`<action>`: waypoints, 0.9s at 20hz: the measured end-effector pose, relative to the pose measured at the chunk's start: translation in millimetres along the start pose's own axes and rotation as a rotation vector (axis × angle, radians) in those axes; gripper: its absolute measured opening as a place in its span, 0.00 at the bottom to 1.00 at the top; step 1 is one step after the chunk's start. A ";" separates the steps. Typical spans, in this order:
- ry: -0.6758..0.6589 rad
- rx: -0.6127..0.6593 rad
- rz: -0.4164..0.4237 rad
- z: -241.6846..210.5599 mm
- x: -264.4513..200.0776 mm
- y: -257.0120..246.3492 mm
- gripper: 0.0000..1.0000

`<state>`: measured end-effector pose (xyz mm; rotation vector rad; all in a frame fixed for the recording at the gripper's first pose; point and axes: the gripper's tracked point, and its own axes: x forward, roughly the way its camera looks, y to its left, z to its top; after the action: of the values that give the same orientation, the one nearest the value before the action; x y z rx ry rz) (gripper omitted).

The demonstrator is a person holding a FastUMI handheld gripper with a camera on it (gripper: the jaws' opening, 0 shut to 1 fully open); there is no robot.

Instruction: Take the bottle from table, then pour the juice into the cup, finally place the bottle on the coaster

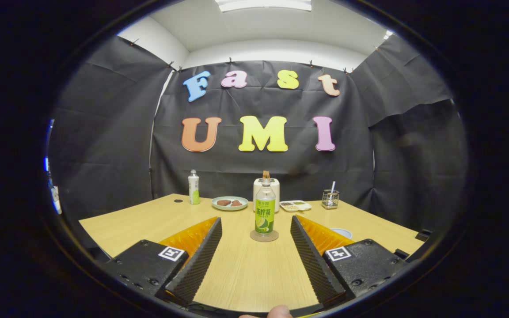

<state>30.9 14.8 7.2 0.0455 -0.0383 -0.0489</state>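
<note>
Apparently at the final step: bottle is standing upright on coaster; gripper is gaping wide and gripping nothing; cup is peeking beyond one finger.

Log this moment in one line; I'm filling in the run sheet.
phase: bottle set down | bottle: upright on coaster | gripper: jaws open, apart from bottle | cup: beside right finger

Bottle on coaster, beyond spread jaws
</note>
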 end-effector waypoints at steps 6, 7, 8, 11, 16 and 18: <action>0.019 0.021 -0.004 -7.0 4.9 -2.8 1.00; 0.019 0.019 -0.005 -7.4 4.7 -3.2 1.00; 0.019 0.015 -0.007 -7.2 4.7 -3.3 1.00; 0.015 0.022 -0.015 -7.0 6.0 -6.7 1.00; 0.029 0.033 -0.020 -12.1 6.7 -8.4 1.00; 0.029 0.037 -0.020 -12.7 6.5 -8.1 1.00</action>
<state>37.4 6.9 -5.5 0.0840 -0.0097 -0.0676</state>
